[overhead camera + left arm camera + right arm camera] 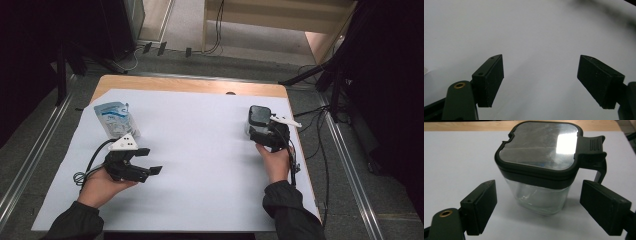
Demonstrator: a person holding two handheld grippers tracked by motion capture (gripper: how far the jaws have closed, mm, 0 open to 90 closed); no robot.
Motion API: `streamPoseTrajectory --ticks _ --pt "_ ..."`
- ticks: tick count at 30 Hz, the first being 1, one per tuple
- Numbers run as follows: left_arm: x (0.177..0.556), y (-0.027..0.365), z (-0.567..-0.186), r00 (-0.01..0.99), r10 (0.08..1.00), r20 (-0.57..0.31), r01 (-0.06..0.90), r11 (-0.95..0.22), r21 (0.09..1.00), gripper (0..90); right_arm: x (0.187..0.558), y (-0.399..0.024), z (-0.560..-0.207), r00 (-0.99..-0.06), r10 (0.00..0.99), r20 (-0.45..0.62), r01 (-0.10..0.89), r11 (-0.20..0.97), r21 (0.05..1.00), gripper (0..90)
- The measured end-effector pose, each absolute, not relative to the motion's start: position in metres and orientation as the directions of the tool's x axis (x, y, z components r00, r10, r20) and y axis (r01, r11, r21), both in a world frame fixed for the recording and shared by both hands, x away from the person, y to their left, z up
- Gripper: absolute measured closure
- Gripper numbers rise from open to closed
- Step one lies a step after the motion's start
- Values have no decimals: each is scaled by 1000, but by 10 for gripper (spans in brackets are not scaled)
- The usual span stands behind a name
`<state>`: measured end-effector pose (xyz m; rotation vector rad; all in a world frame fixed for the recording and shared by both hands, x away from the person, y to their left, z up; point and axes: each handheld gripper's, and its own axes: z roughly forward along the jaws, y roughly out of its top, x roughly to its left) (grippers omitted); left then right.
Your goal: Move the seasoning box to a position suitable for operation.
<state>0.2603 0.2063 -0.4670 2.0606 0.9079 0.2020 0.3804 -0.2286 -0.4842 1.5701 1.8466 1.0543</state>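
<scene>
A clear plastic jar (541,177) with a dark lid and a side latch stands upright on the white sheet at the right of the table (258,120). My right gripper (539,206) (263,134) is open just in front of the jar, its jaws standing wide to either side and apart from its walls. A pale blue pouch (116,119) stands at the left of the sheet. My left gripper (150,161) (540,82) is open near the pouch, pointing right across bare sheet, with nothing between its pads.
A white sheet (200,165) covers most of the wooden table (190,85). Cables trail from both grippers; more cables and dark stand legs (320,75) lie on the floor past the table's far and right edges.
</scene>
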Motion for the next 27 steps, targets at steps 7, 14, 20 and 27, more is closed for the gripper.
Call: streamPoseTrajectory --ticks 7,14,20,27 --pt "256 209 -468 715 676 -177 540 -374 754 224 394 -222 -490 -205 972 114 601 33 799 148" --pt "249 207 -474 719 670 -184 544 -378 749 220 407 -218 -497 -168 977 128 597 -3 802 114" --pt "245 208 -474 714 674 -190 547 -367 752 219 420 -213 -505 -134 983 126 585 -24 811 75" --pt "241 213 -474 700 688 -191 555 -357 752 223 433 -212 -510 -141 984 105 591 -1 807 80"
